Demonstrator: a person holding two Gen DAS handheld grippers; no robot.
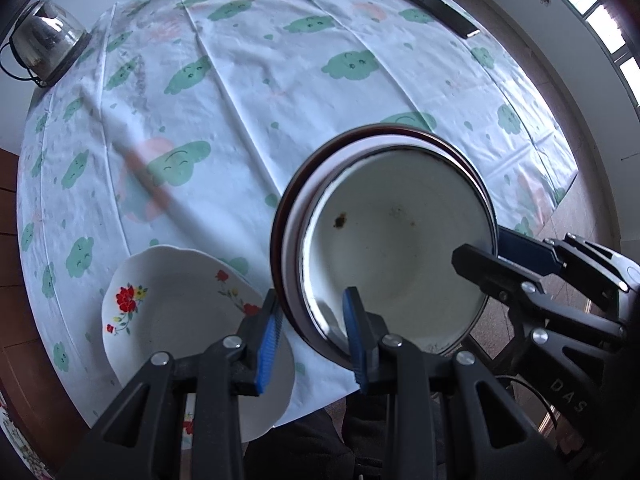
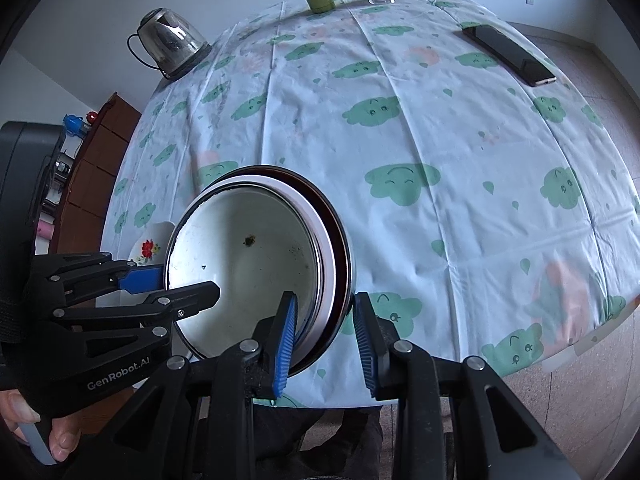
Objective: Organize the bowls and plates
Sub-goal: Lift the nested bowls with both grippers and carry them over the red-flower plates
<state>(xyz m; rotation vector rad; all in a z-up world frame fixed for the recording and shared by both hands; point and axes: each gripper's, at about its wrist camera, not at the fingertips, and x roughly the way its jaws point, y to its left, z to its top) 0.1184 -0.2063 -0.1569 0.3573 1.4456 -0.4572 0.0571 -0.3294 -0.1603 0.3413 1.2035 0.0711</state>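
**Two grippers, one stack of bowls**

You held the stack (image 1: 384,240) with both grippers at once. It was three dishes nested: a white bowl (image 2: 248,268) inside, a pale one around it, and a dark plate (image 2: 340,236) outside. The stack sat tilted near the front edge of the table (image 1: 280,60), and it looked lifted a little.

Your left gripper (image 1: 314,340) had its jaws narrow and pinched on the stack's rim, one blue pad outside and one inside the white bowl. Your right gripper (image 2: 326,344) was on the far side of the stack. Its inner pad was pressed on the rim. Its outer pad looked just beside the dark plate, and I could not tell if it touched, so I took it as a grip.

The flower plate (image 1: 180,308) lay left of the stack, close to it. It looked like the place the stack had to go, or the next dish to add.

To do this step well, I think you had to keep both grips tight and move both hands together. You needed the stack level, so the inside bowl would not slide out. The risk was the flower plate hanging partly over the table edge, so a bump could knock it off. A slow, soft landing would have been best.
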